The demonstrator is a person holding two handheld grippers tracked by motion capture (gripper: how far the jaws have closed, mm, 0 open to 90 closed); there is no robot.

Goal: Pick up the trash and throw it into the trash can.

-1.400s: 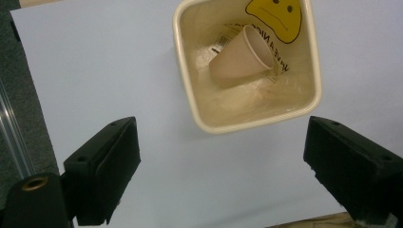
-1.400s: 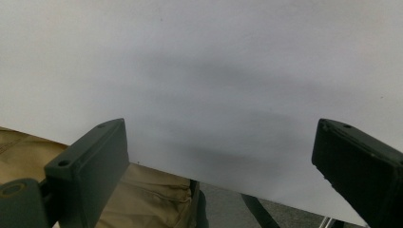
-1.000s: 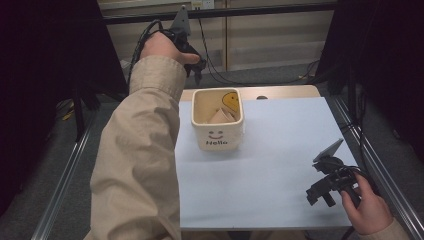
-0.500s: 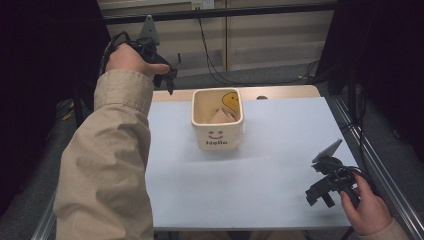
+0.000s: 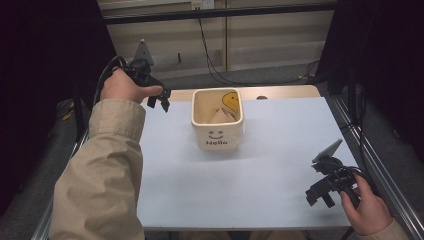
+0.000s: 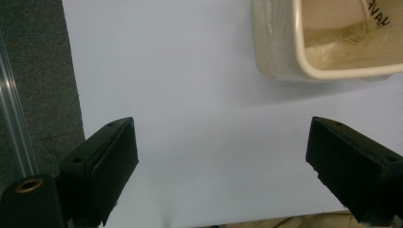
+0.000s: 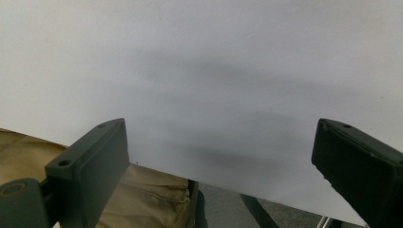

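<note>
A cream square cup (image 5: 218, 120) with a smiley face and the word "Hello" stands at the far middle of the white table sheet (image 5: 240, 185). Flat pale pieces lie inside it, and its corner shows in the left gripper view as the cup (image 6: 328, 42). My left gripper (image 5: 160, 101) hangs over the sheet's far left corner, to the left of the cup, open and holding nothing (image 6: 221, 156). My right gripper (image 5: 320, 196) rests low near the front right edge, open and holding nothing (image 7: 221, 161).
A metal frame rail (image 5: 380, 165) runs along the table's right side. Cables (image 5: 210, 55) hang at the back by the wall. A beige sleeve (image 5: 100, 180) covers the front left of the table. Grey floor (image 6: 33, 71) lies beside the sheet's left edge.
My left hand and gripper have swung leftward and lower, from behind the cup to the sheet's far left corner. The right gripper has stayed where it was.
</note>
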